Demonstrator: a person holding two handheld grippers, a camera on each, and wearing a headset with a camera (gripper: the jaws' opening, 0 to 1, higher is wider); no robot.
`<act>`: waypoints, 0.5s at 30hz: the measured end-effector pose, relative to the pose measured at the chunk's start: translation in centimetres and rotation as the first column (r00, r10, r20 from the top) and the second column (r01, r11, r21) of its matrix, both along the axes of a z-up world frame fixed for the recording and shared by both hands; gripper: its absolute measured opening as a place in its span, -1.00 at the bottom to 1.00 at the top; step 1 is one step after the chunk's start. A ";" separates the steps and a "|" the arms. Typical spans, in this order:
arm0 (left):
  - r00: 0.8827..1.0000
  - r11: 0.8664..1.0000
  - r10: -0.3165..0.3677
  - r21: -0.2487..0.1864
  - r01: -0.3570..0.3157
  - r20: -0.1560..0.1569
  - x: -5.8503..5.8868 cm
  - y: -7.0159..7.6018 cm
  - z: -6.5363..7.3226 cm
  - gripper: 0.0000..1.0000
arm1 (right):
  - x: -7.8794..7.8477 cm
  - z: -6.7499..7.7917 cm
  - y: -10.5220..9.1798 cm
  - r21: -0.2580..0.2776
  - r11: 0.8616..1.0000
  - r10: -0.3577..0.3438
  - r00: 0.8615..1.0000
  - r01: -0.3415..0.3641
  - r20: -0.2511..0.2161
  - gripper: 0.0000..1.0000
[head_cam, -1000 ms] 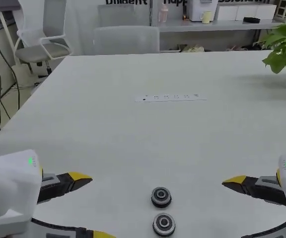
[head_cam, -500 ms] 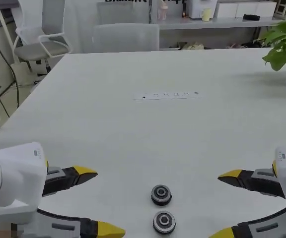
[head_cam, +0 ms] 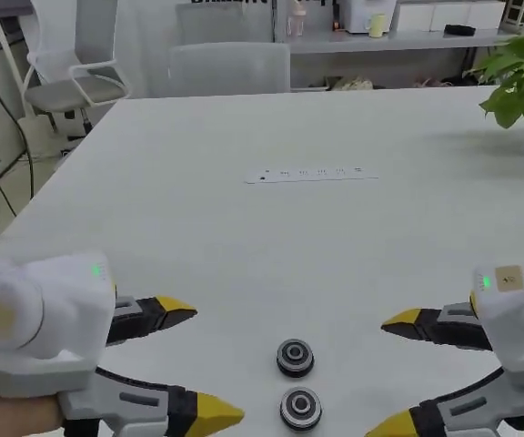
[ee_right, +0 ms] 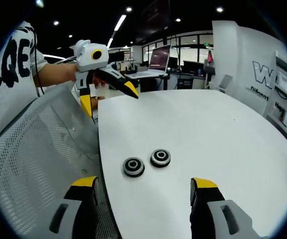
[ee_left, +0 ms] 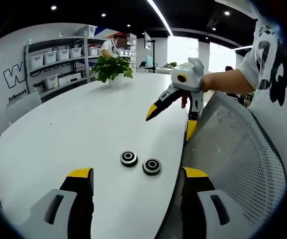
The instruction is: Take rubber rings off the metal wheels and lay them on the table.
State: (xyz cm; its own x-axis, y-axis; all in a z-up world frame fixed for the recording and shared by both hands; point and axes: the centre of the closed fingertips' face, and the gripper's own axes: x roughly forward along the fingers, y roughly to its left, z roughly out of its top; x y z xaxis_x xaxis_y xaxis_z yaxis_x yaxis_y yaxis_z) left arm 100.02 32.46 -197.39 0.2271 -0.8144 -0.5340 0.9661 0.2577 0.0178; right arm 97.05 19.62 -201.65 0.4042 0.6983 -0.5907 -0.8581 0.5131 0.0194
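The left tongs (head_cam: 217, 362) are spread wide and grip nothing. Their black jaws taper to yellow tips, below a smooth white plastic body. The right tongs (head_cam: 376, 375) mirror them from the other side, also gaping and empty, and both pairs hang just above the near edge of the worktop (head_cam: 289, 246).

The worktop is a broad pale grey slab with a matte, faintly grained surface and a rounded edge. Between the two pairs of tongs, and touched by neither, two small round wheels lie flat on it. The far wheel (head_cam: 296, 358) and the near wheel (head_cam: 300, 409) sit just beside each other, with a thin gap between them. Each has a shiny metal hub with a round hole at the centre, and around the outside of each sits a dark rubber ring (head_cam: 281, 360), not yet taken off.

Further up the worktop, a slim white socket strip (head_cam: 310, 175) is set flush into the surface. A leafy green plant (head_cam: 521, 86) stands at the far right corner. In the left gripper view, a grey mesh chair back (ee_left: 233, 149) curves close against the worktop's edge, its weave fine and net-like.
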 end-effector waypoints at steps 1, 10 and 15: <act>1.000 1.000 -0.003 0.002 0.003 0.000 0.1 -0.1 -0.1 0.36 | 0.1 0.0 0.0 0.002 1.000 0.002 1.000 -0.002 0.000 0.47; 0.999 0.999 -0.045 0.024 0.045 -0.001 0.2 -0.8 -0.6 0.28 | 0.5 -0.5 0.0 -0.019 0.999 0.035 0.999 -0.035 -0.007 0.38; 0.998 0.997 -0.061 0.036 0.061 -0.006 0.3 -1.1 -0.9 0.26 | 0.8 -0.6 0.1 -0.024 0.999 0.047 0.999 -0.047 -0.008 0.33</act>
